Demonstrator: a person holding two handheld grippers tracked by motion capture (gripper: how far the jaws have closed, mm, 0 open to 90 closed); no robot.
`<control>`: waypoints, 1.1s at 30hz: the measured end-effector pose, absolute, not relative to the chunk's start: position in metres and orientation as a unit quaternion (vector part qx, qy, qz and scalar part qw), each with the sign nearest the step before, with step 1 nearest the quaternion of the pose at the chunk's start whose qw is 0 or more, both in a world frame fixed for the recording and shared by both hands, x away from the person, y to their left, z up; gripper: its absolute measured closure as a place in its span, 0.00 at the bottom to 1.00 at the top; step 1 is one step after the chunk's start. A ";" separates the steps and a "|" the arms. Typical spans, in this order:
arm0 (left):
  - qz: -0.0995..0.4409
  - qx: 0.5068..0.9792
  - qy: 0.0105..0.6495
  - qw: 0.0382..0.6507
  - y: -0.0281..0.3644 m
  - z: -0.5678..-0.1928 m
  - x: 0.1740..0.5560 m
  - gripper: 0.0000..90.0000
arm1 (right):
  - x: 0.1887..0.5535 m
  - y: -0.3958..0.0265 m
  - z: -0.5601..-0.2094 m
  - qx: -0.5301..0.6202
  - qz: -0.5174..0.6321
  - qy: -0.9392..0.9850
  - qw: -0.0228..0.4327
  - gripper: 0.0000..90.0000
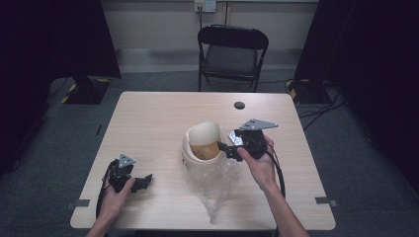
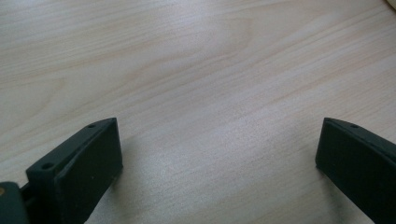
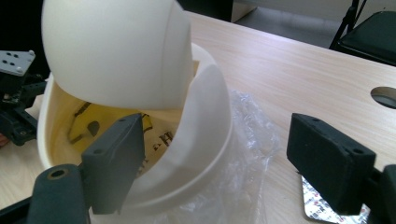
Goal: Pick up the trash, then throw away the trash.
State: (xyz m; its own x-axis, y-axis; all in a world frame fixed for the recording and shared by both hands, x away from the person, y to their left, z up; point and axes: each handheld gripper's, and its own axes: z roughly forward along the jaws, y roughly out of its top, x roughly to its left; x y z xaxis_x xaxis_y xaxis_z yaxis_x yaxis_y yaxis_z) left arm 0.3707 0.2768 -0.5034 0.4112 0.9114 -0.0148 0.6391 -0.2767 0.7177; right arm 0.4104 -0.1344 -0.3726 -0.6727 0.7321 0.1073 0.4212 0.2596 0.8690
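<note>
The cream container [image 1: 200, 143] sits near the middle of the table [image 1: 148, 118], resting on a crumpled clear plastic bag [image 1: 215, 185] that trails toward the near edge. Its hinged lid [image 3: 116, 51] stands half up, and a yellowish printed packet [image 3: 116, 126] shows inside. It looks like thin moulded foam or pulp: light, fairly stiff at the rim, but easy to dent or crack if squeezed hard, and smooth enough to slide on the slick bag beneath it. The curved side wall [image 3: 205, 121] at the rim seems the best place to take hold, pinched gently, rather than the lid, which would likely just swing on its hinge.

The right gripper [image 1: 228, 148] is just right of the container, its jaws released and straddling that wall, one inside the opening and one outside, neither pressing on it. A small foil sachet [image 3: 322, 207] lies on the table under the outer jaw. The left gripper [image 1: 143, 181] rests well apart at the near left, jaws wide over bare wood, holding nothing
</note>
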 end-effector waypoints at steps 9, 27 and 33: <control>0.206 0.772 0.502 0.331 0.277 -0.503 0.371 0.00 | 0.414 -0.171 -0.369 0.410 0.463 0.761 0.197 0.21; 0.206 0.772 0.502 0.331 0.277 -0.503 0.371 0.00 | 0.479 -0.191 -0.438 0.446 0.396 0.778 0.197 0.18; 0.205 0.773 0.501 0.332 0.277 -0.503 0.371 0.00 | 0.493 -0.192 -0.448 0.451 0.383 0.782 0.196 0.18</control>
State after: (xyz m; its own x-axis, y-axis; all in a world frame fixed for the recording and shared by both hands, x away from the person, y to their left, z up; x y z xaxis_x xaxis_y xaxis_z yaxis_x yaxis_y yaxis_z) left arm 0.3711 0.2769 -0.5034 0.4140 0.9101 -0.0161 0.6386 -0.2777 0.7177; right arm 0.4930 -0.1919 -0.4484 -0.5174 0.8548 0.0387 0.5549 0.3007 0.7756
